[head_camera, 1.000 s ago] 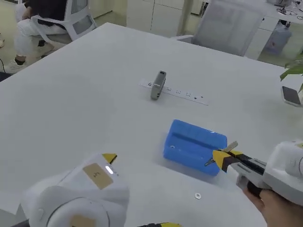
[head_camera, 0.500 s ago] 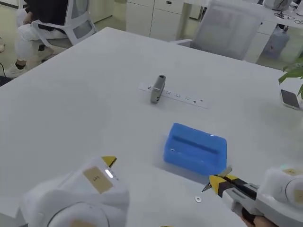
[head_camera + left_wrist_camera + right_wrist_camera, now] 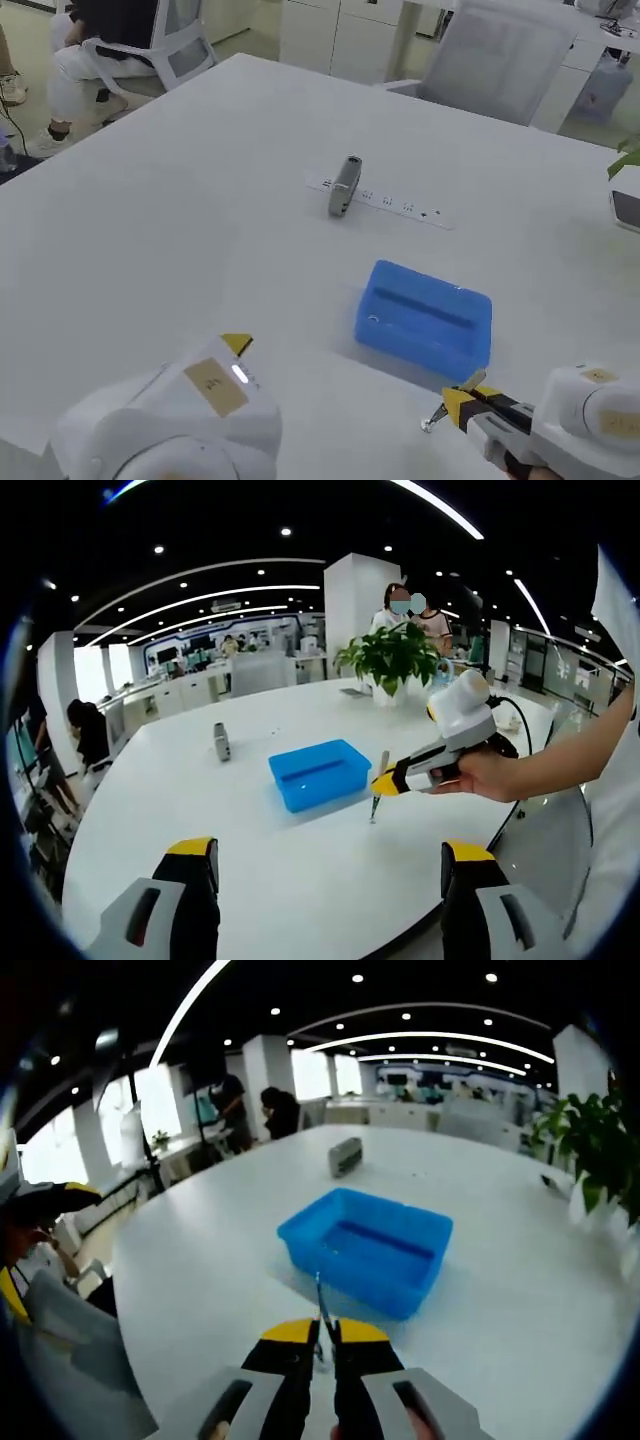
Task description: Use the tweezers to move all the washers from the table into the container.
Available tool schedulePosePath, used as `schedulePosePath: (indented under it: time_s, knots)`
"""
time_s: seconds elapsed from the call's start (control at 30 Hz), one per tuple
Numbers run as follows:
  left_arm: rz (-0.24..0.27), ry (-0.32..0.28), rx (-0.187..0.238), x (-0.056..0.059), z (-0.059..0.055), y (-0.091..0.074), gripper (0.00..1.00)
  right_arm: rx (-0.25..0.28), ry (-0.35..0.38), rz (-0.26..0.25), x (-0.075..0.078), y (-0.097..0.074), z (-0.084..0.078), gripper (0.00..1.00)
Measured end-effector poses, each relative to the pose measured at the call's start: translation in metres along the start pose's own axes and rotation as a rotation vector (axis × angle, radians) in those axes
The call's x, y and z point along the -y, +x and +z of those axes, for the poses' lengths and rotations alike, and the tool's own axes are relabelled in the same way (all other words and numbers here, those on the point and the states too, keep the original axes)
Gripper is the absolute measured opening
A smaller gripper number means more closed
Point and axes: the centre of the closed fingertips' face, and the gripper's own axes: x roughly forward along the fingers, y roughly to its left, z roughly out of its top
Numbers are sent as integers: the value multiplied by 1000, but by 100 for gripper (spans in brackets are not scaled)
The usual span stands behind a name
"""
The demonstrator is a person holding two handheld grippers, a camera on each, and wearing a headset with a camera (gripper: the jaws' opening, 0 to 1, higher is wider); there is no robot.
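White table runs across the head view, with office chairs and a sitting person in the upper left behind it.

Near the middle of the table, a small grey box stands on a flat white power strip. Lower and to the right sits the blue container, which is open on top.

At the bottom right, the right gripper has its two yellow-tipped jaws pressed close together on the tweezers. The tweezers stick out toward the lower left and point down at the table. Their tip is just below the container's near side, outside it. What the tip touches is too small to tell.

In the right gripper view, the right gripper rises from the bottom. The thin tweezers are pinched between its jaws and aim at the container.

In the left gripper view, the left gripper has its jaws spread wide apart at the bottom and holds nothing. A hand holds the right gripper on the right side. The tweezers hang down from it, just right of the container. A green plant stands on the table behind.

In the head view, the left gripper sits at the lower left, well apart from the container.
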Motion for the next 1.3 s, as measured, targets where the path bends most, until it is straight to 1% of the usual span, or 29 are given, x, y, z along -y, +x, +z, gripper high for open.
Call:
schedulePosePath:
  time_s: [0.1, 0.13, 0.27, 0.37, 0.47, 0.5, 0.6, 0.73, 0.8, 0.87, 0.9, 0.93, 1.0, 1.03, 1.07, 1.2, 1.3]
  knots:
    - [1, 1, -6, 0, -2, 1, 94, -1, 20, -2, 1, 1, -3, 3]
    - [0, 2, -8, 0, -2, 1, 94, 13, 26, -6, 3, 3, -1, 3]
    - [-1, 3, -13, 0, -4, 2, 94, 9, 25, -13, 4, 2, -1, 3]
    - [-1, 6, -14, 0, -4, 2, 94, 11, 14, -14, 2, 1, -1, 3]
    - [-2, 7, -14, 0, -4, 2, 94, 8, 13, -4, -2, 0, -2, 2]
    - [-3, 7, -14, 0, -4, 3, 94, 7, 5, -5, -3, 0, -3, 2]
    - [-6, 8, -10, 0, -3, 3, 94, -4, -57, -9, -8, -2, -5, 2]
    - [-9, 14, -3, 1, -2, 2, 94, -15, -43, -14, -5, -2, -4, 2]
    - [-9, 15, 0, 1, -2, 2, 94, -24, -42, -8, -5, -3, -3, 2]
    - [-8, 16, 4, 1, -1, 1, 94, -11, -37, 3, -5, -5, 4, 2]
    - [-8, 15, 6, 0, -1, 0, 94, 0, -17, 13, -6, -7, 8, 2]
    - [-8, 13, 8, 0, 0, 0, 94, 11, -4, 12, -6, -8, 11, 2]
    - [-9, 11, 11, 0, 0, 0, 94, 38, 22, 12, -5, -13, 21, 1]
    - [-8, 13, 13, 0, 1, -1, 94, 59, 44, 17, -5, -15, 29, 2]
    - [-8, 13, 15, 0, 1, -1, 94, 71, 48, 18, -5, -17, 34, 2]
    - [-10, 11, 18, 1, 1, -1, 93, 116, 21, 23, -4, -23, 59, 2]
    - [-11, 10, 16, 1, 0, -1, 93, 156, -1, 13, 0, -25, 79, 2]
